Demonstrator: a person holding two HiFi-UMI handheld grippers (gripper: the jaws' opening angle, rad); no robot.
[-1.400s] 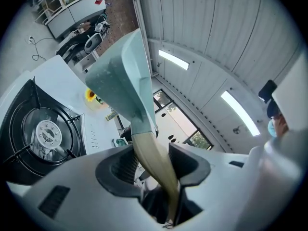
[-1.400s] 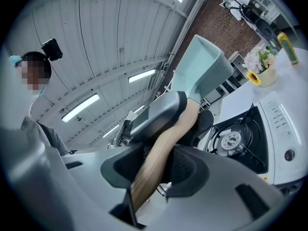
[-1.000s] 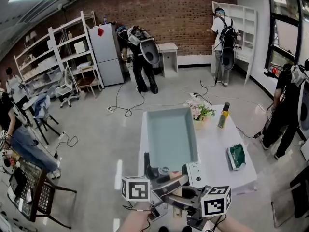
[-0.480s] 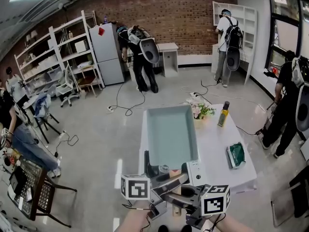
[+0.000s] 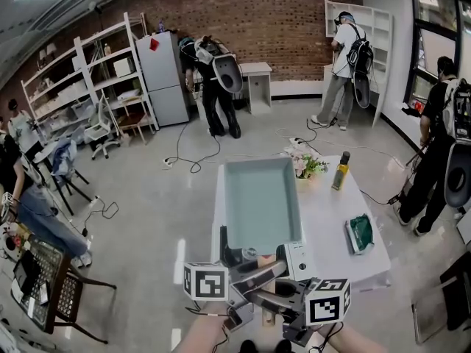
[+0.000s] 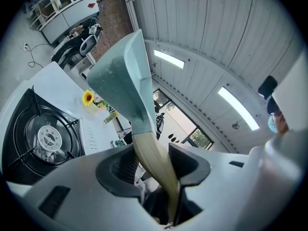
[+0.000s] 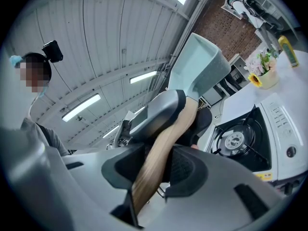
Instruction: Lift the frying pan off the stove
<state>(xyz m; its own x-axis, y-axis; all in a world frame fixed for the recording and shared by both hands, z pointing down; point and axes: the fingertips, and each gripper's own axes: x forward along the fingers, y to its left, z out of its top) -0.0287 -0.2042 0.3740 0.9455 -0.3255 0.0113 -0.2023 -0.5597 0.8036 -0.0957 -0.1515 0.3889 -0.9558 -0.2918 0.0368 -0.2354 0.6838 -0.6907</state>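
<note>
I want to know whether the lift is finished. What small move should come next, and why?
Probably carry the frying pan sideways, clear of the stove, rather than higher. It already hangs well above the bare burner, and its wooden handle sits between the jaws of both the left tool and the right tool, so the grip looks ready for travel.

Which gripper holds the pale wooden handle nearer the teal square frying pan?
The left gripper: only bare handle separates it from the pan; the right gripper clamps farther back, behind it.

pan above stove on table
</note>
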